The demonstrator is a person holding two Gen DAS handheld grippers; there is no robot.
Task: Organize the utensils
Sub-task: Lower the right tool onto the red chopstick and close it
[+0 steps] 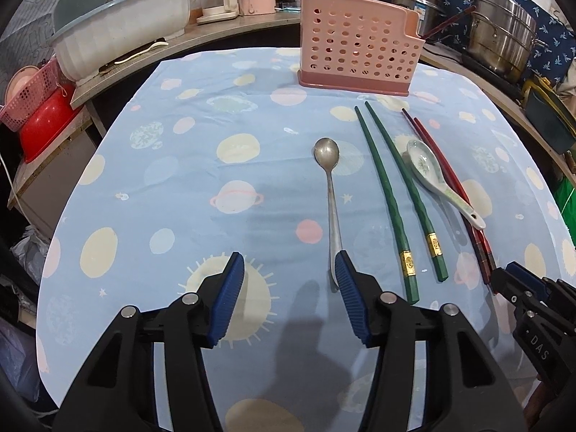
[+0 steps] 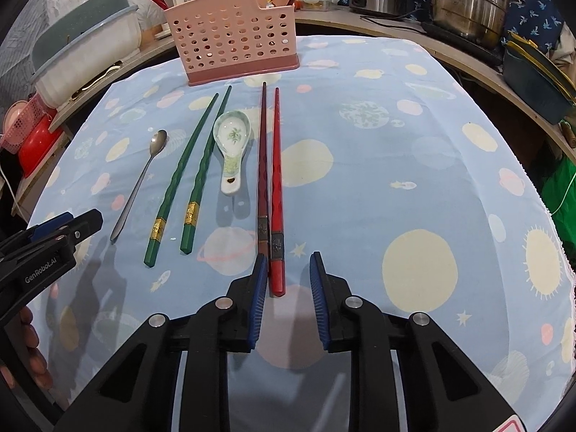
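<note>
planet-print tablecloth (image 2: 360, 165) | pink utensil holder (image 2: 234, 46) at far edge | left gripper (image 1: 289, 270) jaws apart, beside metal spoon (image 1: 329, 187) handle | right gripper (image 2: 289, 270) jaws apart around red chopsticks (image 2: 275, 187), not pressing

The holder (image 2: 234, 36) stands at the far side of the surface (image 2: 396, 187). Before the holder, from left to right, lie the metal spoon (image 2: 138, 183), two chopsticks (image 2: 180, 180), the ceramic spoon (image 2: 232, 144) and two more chopsticks (image 2: 270, 180).
</note>
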